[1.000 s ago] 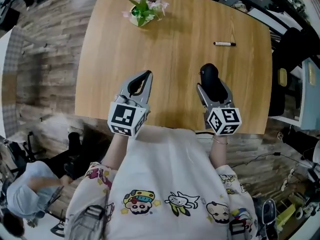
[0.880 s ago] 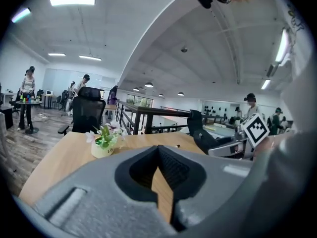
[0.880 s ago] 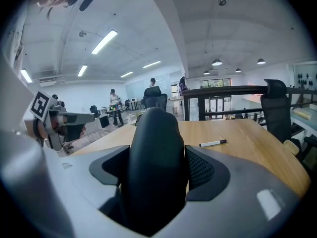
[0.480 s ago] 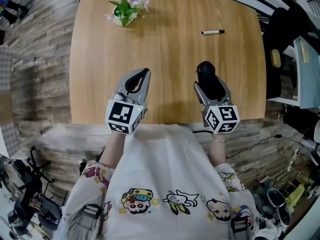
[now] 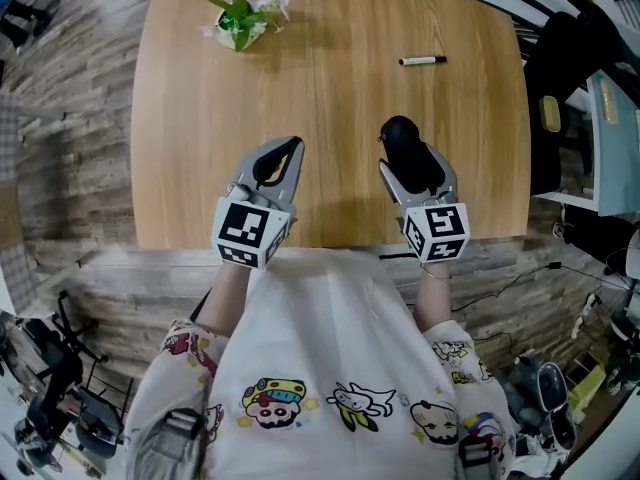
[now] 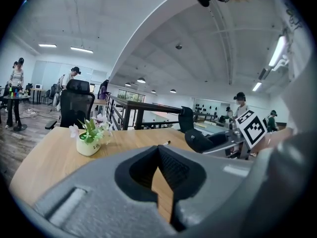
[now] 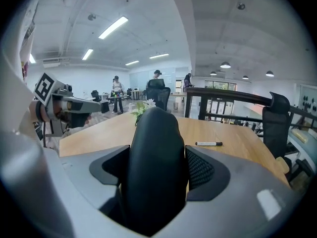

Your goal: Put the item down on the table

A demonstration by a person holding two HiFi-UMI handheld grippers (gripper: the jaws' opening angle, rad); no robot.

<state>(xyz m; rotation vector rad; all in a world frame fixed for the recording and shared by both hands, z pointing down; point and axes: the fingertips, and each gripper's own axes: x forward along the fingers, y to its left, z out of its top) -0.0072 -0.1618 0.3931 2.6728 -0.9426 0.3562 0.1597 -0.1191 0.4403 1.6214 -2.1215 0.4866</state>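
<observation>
Item over near edge of table
Right gripper clamps it, lengthwise along the jaws; left gripper is closed, empty.

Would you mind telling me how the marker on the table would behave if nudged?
The marker looks slim and round, lying flat on the smooth table, so it would probably roll if pushed sideways. It appears rigid and small, so likely light.

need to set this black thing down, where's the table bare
Bare wood lies between the black item and the marker, and across the table middle from the left gripper up to the plant. Nowhere is crowded.
</observation>
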